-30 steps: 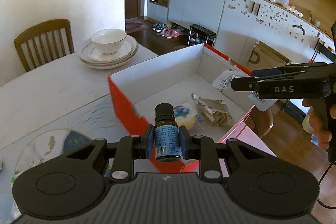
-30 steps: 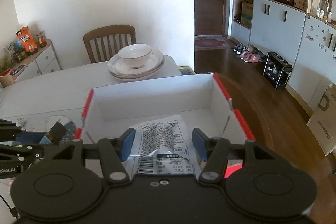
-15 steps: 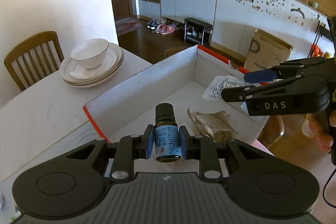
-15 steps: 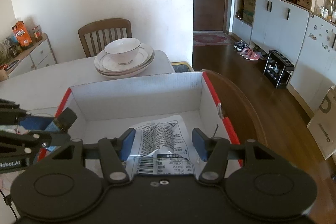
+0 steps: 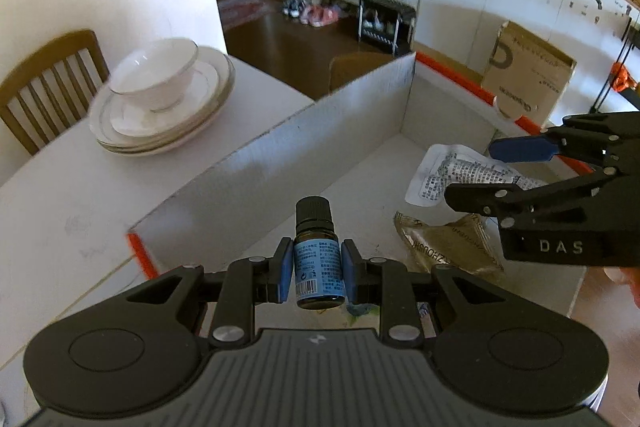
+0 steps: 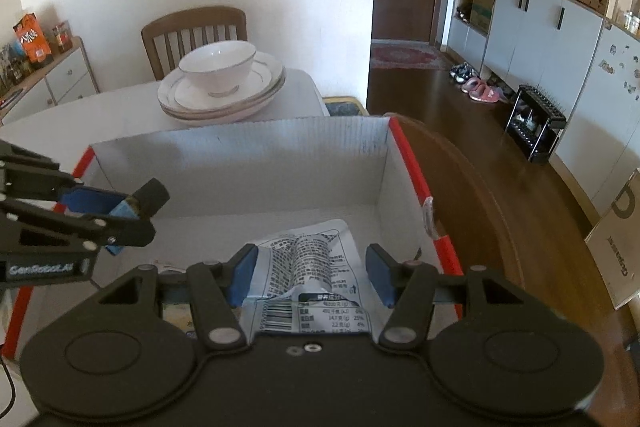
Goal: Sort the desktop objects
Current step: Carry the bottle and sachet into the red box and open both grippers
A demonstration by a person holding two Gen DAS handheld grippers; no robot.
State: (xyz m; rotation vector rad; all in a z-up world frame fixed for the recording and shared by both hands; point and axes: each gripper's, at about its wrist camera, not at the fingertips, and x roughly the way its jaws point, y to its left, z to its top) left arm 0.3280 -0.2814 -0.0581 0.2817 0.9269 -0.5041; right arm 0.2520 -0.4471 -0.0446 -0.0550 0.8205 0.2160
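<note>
A small dark bottle with a blue label (image 5: 318, 263) stands upright between the pads of my left gripper (image 5: 315, 265), which is shut on it over the near-left part of the white box with red outer sides (image 5: 280, 163). The right wrist view has that bottle (image 6: 150, 197) and the left gripper (image 6: 116, 223) at its left, above the box (image 6: 240, 167). My right gripper (image 6: 312, 271) is shut on a crumpled white printed packet (image 6: 308, 267) and hangs over the box's right half. From the left wrist view, the right gripper (image 5: 472, 171) and its packet (image 5: 448, 167) are at the right.
A brown foil packet (image 5: 444, 243) lies on the box floor. Stacked plates with a white bowl (image 6: 220, 83) sit on the white table behind the box, with a wooden chair (image 6: 196, 31) beyond. A cardboard carton (image 5: 524, 79) stands on the floor at right.
Both grippers have moved forward and lower over the box, the left one further in from the box's near corner. Bottle and packet stay gripped.
</note>
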